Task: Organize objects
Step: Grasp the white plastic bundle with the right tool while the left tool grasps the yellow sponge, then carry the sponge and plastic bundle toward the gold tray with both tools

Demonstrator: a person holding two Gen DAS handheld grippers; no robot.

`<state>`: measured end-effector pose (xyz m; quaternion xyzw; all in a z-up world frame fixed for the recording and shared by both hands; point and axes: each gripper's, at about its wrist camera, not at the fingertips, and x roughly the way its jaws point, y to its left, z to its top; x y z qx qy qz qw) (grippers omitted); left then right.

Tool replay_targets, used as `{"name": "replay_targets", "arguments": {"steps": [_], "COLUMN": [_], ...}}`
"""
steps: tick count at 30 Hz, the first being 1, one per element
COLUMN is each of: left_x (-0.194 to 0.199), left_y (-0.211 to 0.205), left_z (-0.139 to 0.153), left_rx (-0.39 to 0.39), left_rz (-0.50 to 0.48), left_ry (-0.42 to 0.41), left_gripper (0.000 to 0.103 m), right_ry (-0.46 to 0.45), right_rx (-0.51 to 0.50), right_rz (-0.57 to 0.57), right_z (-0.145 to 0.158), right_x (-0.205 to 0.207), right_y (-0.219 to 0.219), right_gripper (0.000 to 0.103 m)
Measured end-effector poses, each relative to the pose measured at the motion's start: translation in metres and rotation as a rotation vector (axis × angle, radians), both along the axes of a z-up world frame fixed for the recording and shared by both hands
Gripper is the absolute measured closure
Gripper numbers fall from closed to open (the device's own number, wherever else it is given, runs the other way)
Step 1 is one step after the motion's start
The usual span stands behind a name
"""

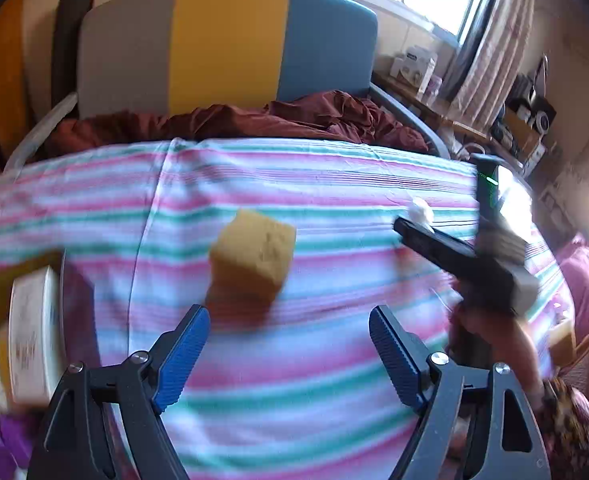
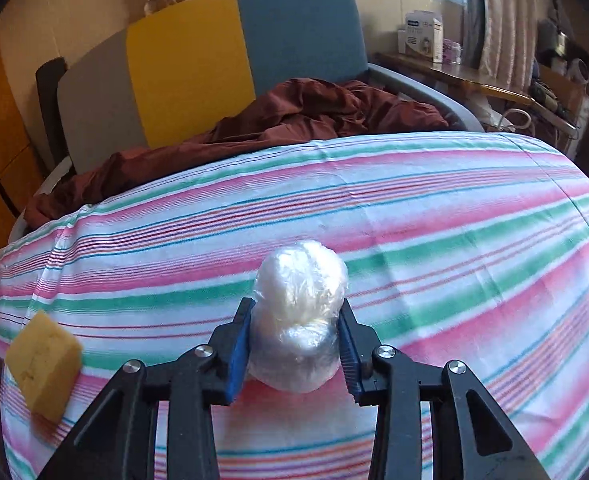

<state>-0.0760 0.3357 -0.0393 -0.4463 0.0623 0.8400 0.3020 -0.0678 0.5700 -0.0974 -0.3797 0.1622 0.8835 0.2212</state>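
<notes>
right gripper (image 2: 296, 346) clamps plastic-wrapped ball (image 2: 300, 316)

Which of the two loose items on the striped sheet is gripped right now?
The plastic-wrapped white bundle, pinched in the right gripper; the yellow sponge lies free.

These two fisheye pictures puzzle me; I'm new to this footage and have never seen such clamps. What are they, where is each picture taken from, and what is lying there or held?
They are hand-held two-finger grippers, one in each of a person's hands, each carrying a camera that looks along its fingers. The left wrist view shows the left gripper open and empty above a striped sheet, facing a yellow sponge; boxes sit at its left edge. The right wrist view shows the right gripper shut on a plastic-wrapped white bundle. Behind lie a dark red blanket and a grey, yellow and blue headboard.
</notes>
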Motion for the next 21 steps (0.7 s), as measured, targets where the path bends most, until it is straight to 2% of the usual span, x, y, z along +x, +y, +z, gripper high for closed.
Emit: {"name": "replay_targets", "arguments": {"steps": [6, 10, 15, 16, 17, 18, 21], "left_x": [-0.042, -0.056, -0.06, -0.06, -0.059, -0.06, -0.057], "left_y": [0.03, 0.037, 0.045, 0.046, 0.047, 0.049, 0.045], "left_z": [-0.016, -0.029, -0.045, -0.049, -0.051, -0.054, -0.057], "left_rx": [-0.116, -0.193, -0.211, -0.223, -0.232, -0.238, -0.204], "left_rz": [-0.016, -0.016, -0.054, -0.049, -0.044, -0.038, -0.014], "left_ry": [0.042, 0.087, 0.072, 0.077, 0.085, 0.09, 0.096], "left_gripper": [0.019, 0.02, 0.02, 0.021, 0.035, 0.043, 0.045], "right_ry": [0.043, 0.041, 0.015, 0.011, 0.008, 0.006, 0.01], "right_rx": [-0.076, -0.056, -0.013, -0.005, 0.002, 0.011, 0.031], "right_rz": [-0.043, -0.038, -0.03, -0.027, -0.026, -0.026, -0.025], "right_z": [-0.004, -0.004, -0.004, -0.004, -0.004, -0.004, -0.003], "right_x": [0.024, 0.024, 0.02, 0.019, 0.019, 0.018, 0.019], "right_y": [0.008, 0.004, -0.003, -0.004, -0.005, -0.005, -0.007], "right_gripper": [0.063, 0.063, 0.063, 0.063, 0.063, 0.063, 0.063]}}
